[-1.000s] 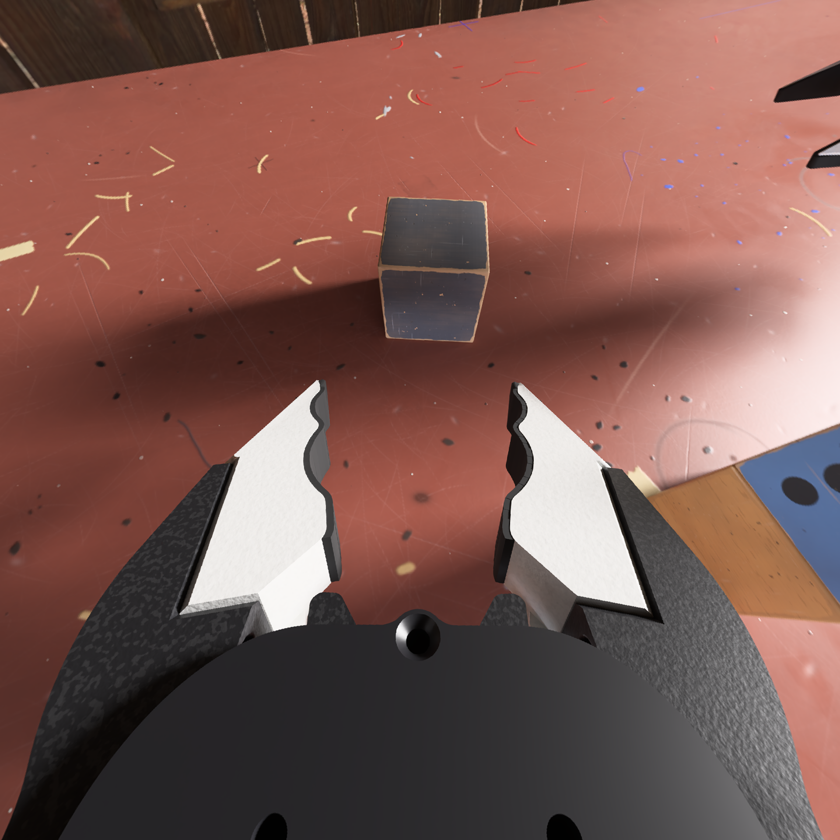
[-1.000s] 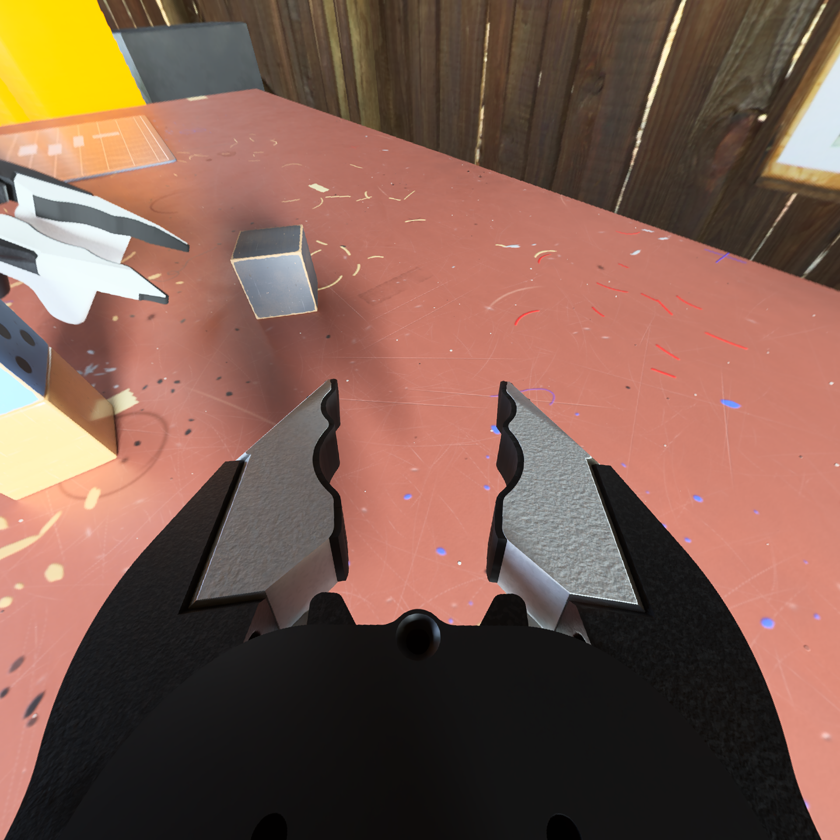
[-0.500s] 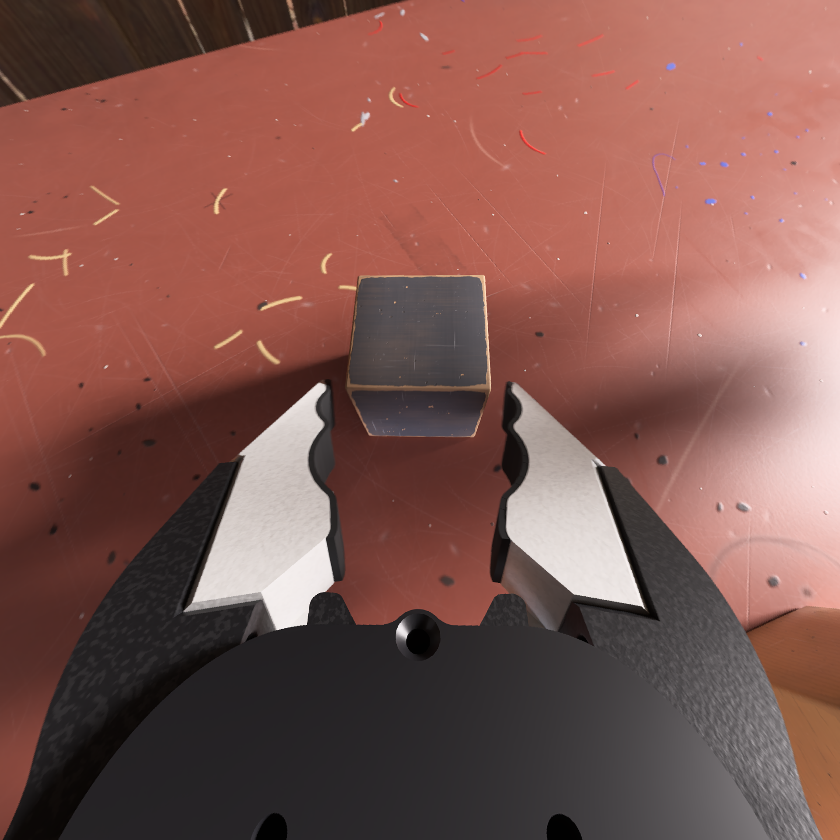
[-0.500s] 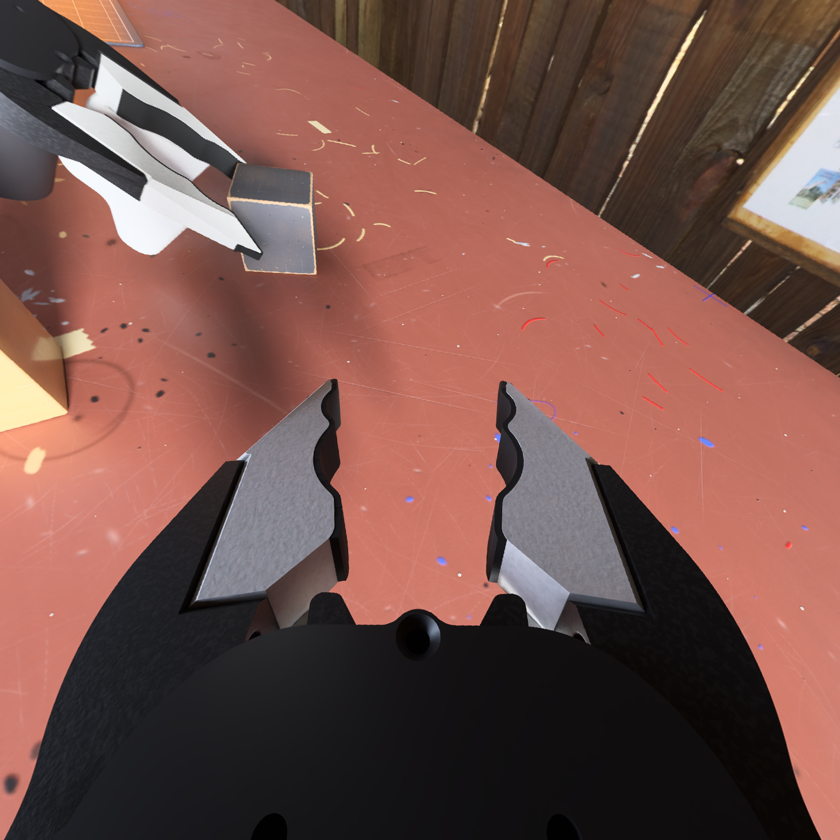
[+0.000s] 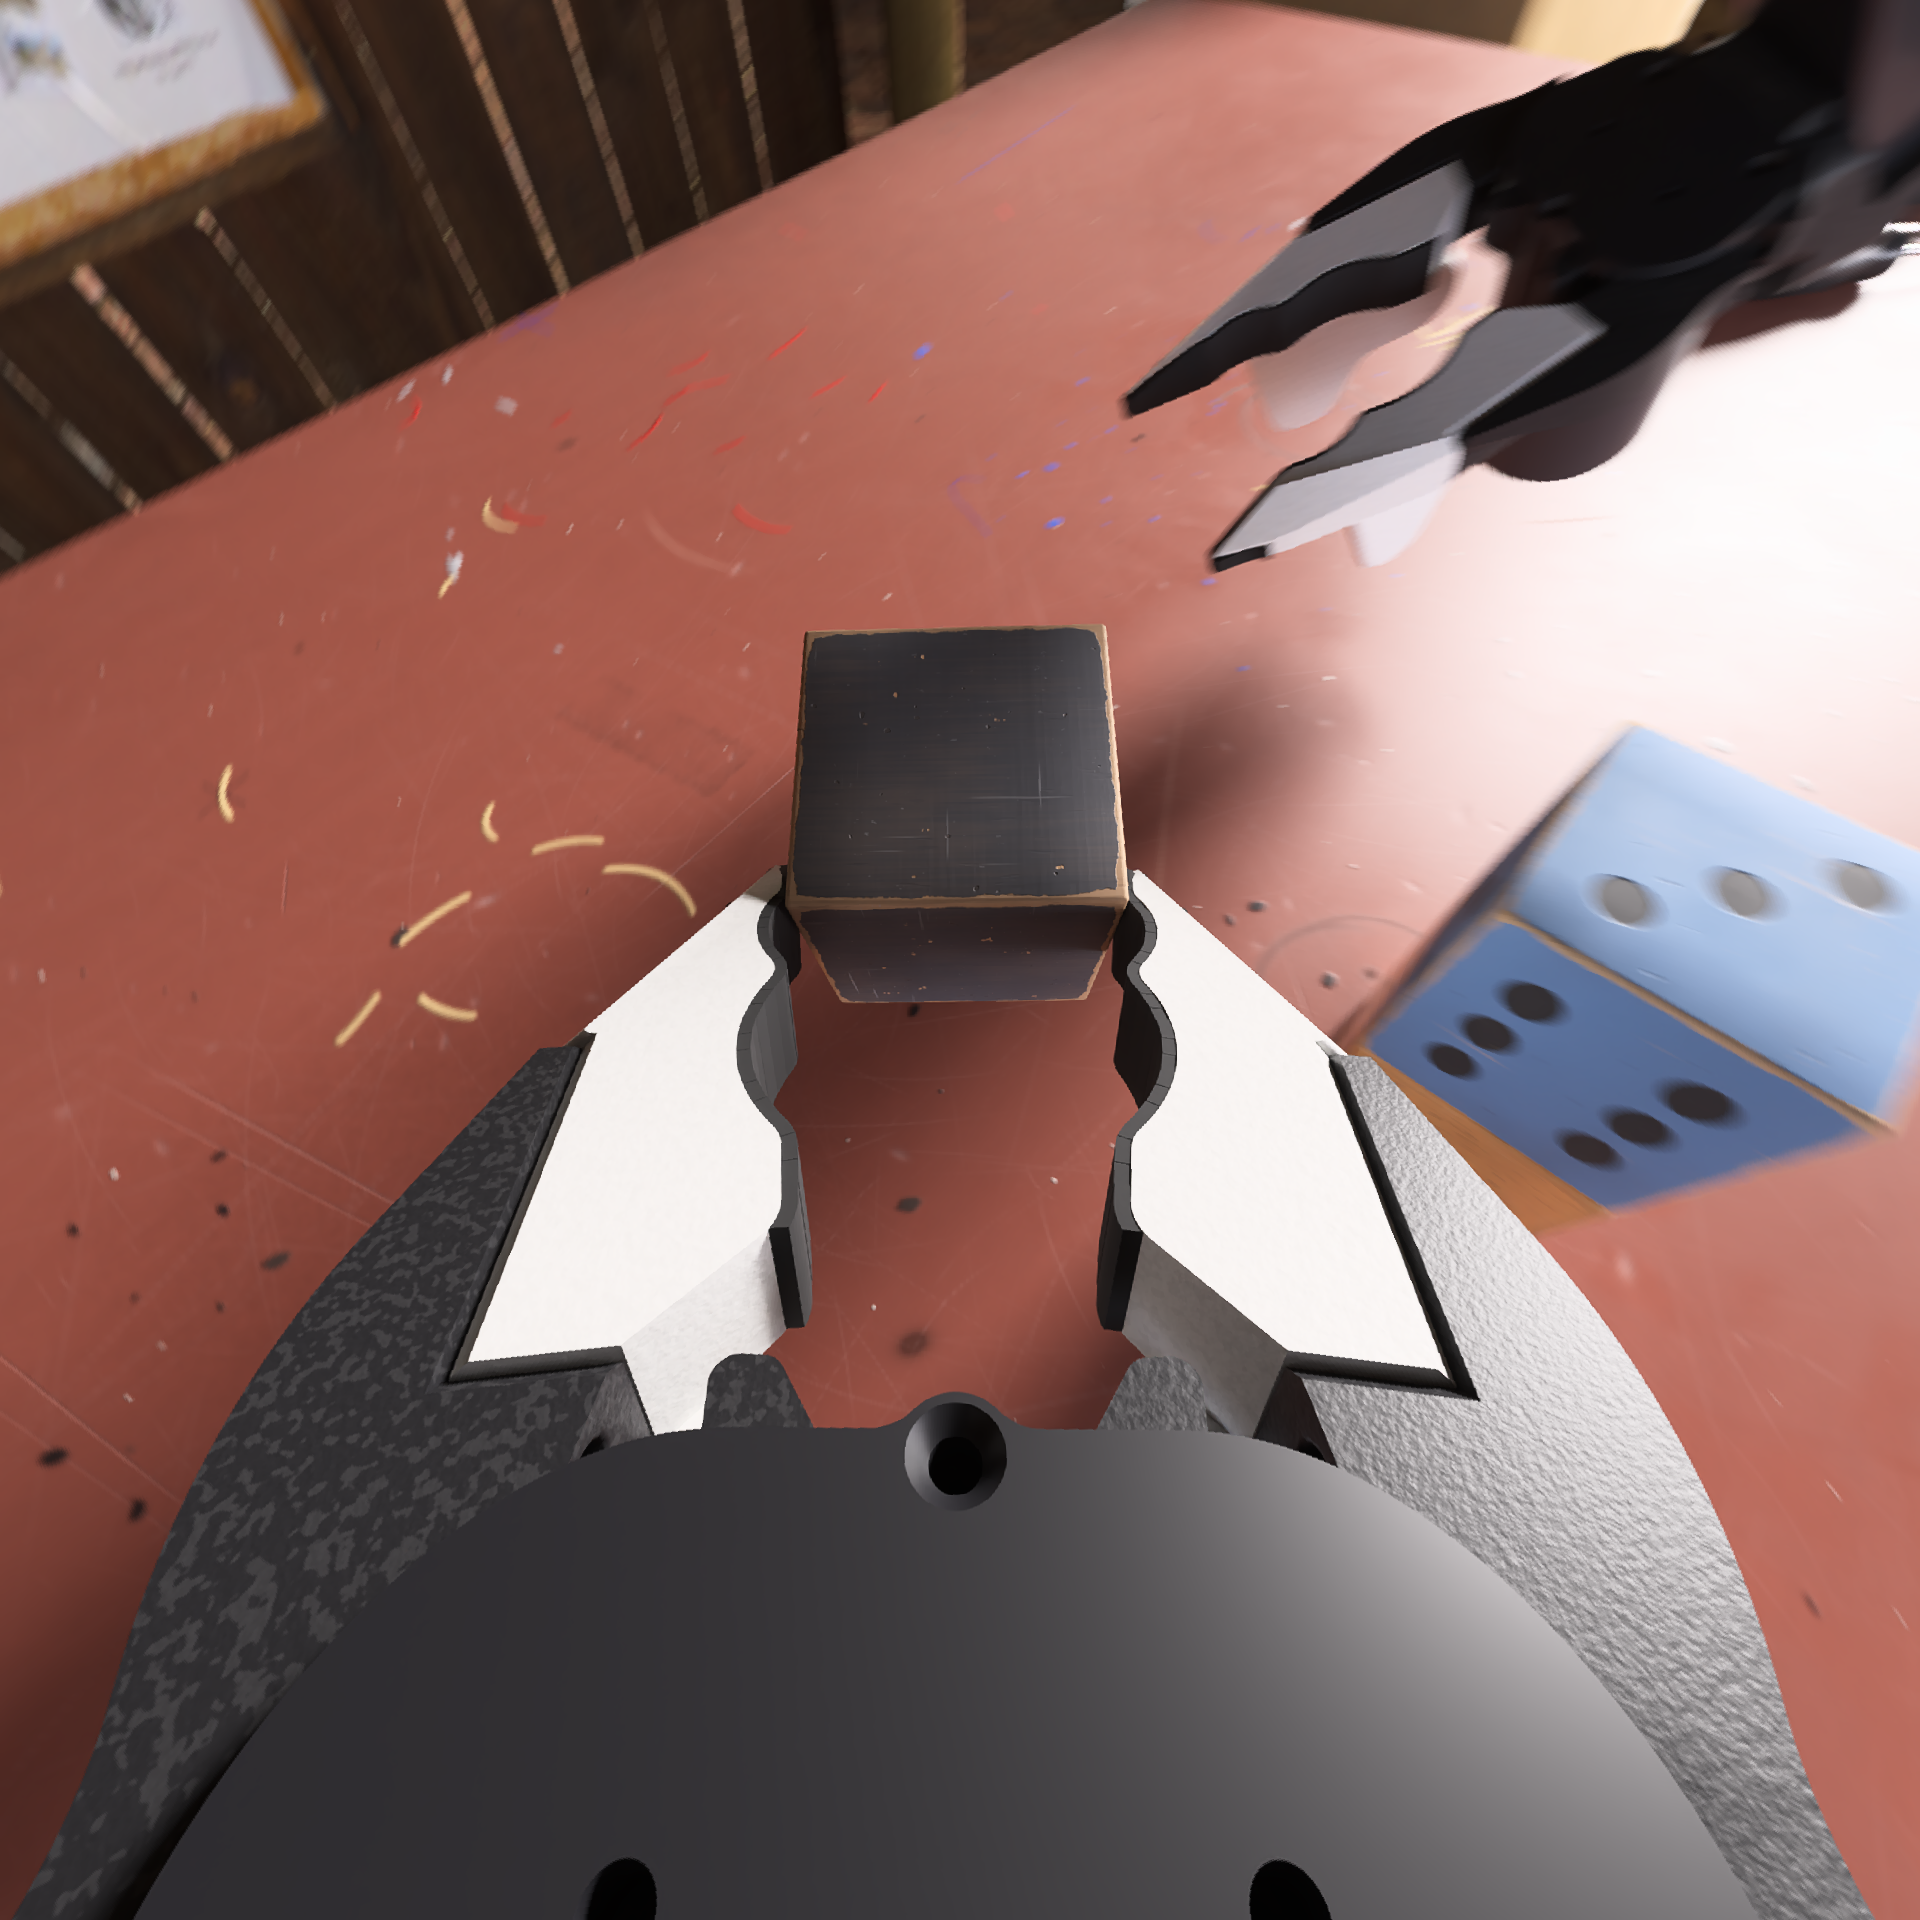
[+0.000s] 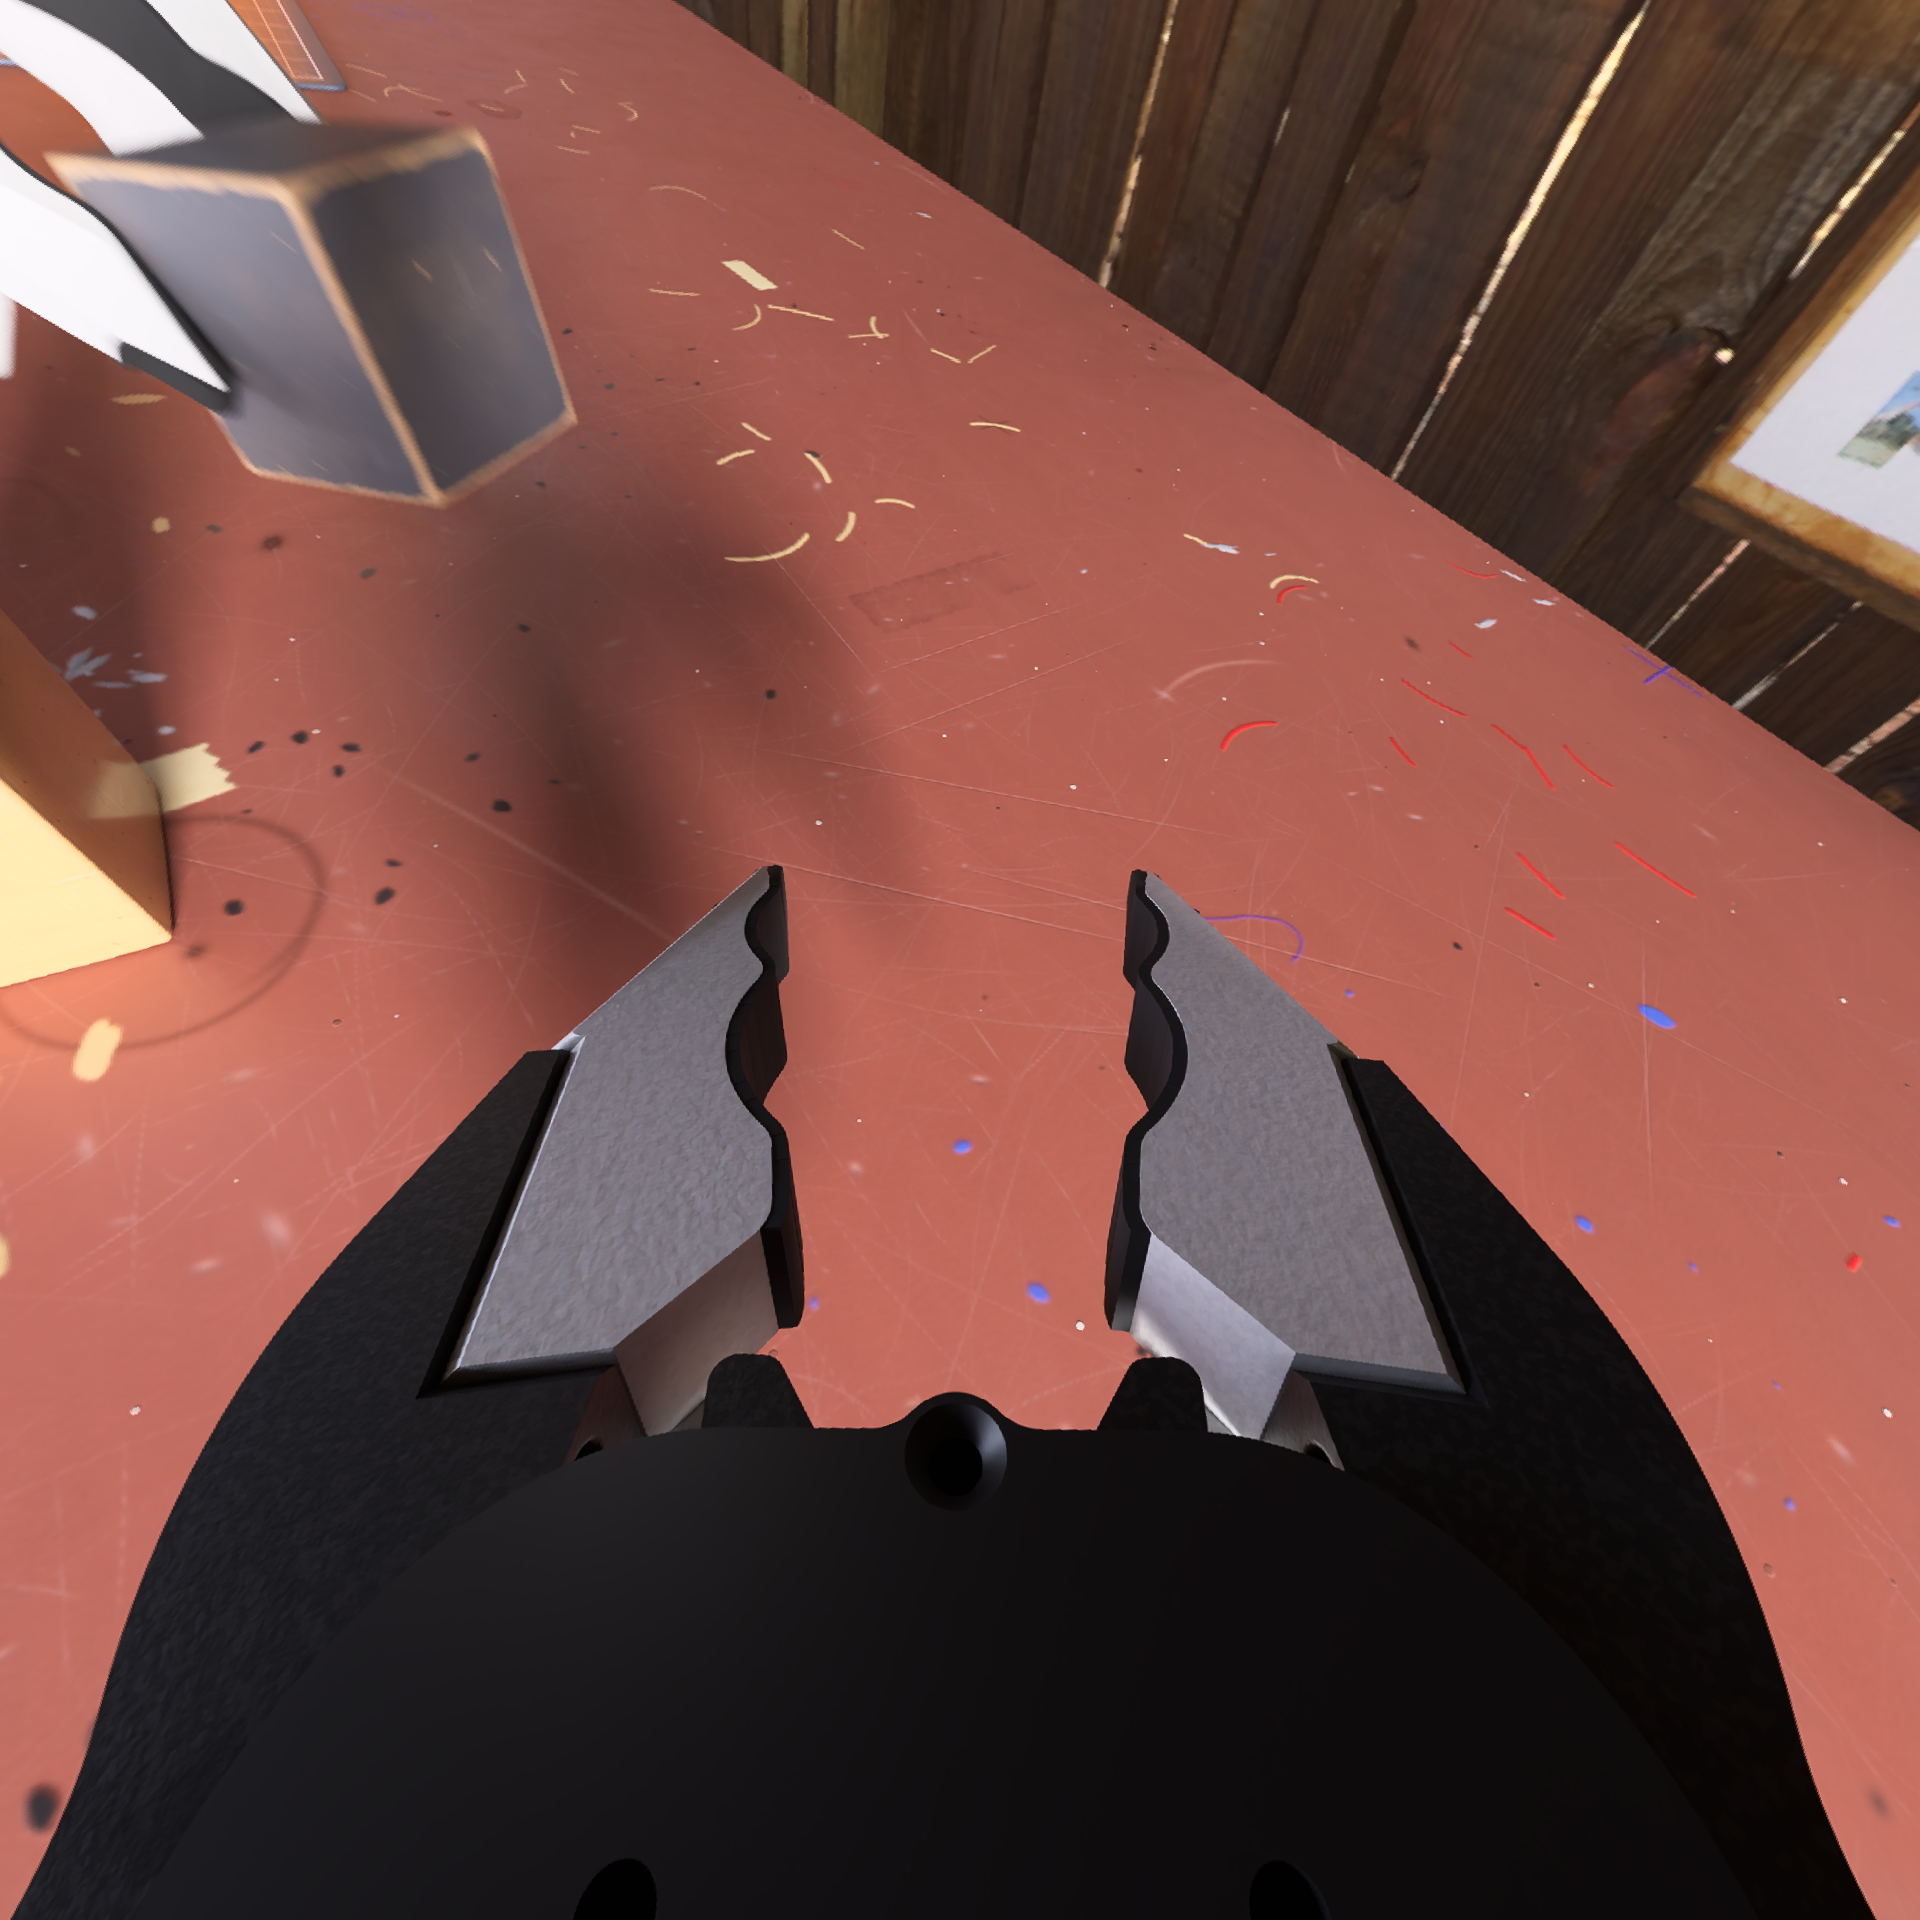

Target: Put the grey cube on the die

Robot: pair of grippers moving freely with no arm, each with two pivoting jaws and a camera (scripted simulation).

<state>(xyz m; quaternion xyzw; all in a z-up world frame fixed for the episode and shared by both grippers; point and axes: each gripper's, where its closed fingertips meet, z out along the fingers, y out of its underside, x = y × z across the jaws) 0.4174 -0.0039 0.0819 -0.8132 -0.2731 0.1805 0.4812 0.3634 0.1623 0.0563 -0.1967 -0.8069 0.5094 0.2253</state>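
Note:
The grey cube (image 5: 956, 769), dark with worn tan edges, sits between the fingertips of my left gripper (image 5: 956, 894), which is shut on it and holds it above the red table (image 5: 312, 1039). The die (image 5: 1662, 997), large, with blue faces, black pips and a tan wooden side, stands on the table to the cube's right. In the right wrist view the held cube (image 6: 343, 312) is at the upper left and a tan corner of the die (image 6: 62, 862) is at the left edge. My right gripper (image 6: 956, 883) is open and empty over bare table; it also shows in the left wrist view (image 5: 1351, 384), blurred, beyond the die.
A dark wooden plank wall (image 6: 1351, 208) with a framed picture (image 6: 1849, 416) runs along the table's far edge. An orange mat (image 6: 291, 42) lies at the far left. Paint flecks and scratches mark the tabletop.
My left gripper moved forward around the cube, shut on it and raised it off the table, turning toward the die. My right gripper stayed open and shifted a little.

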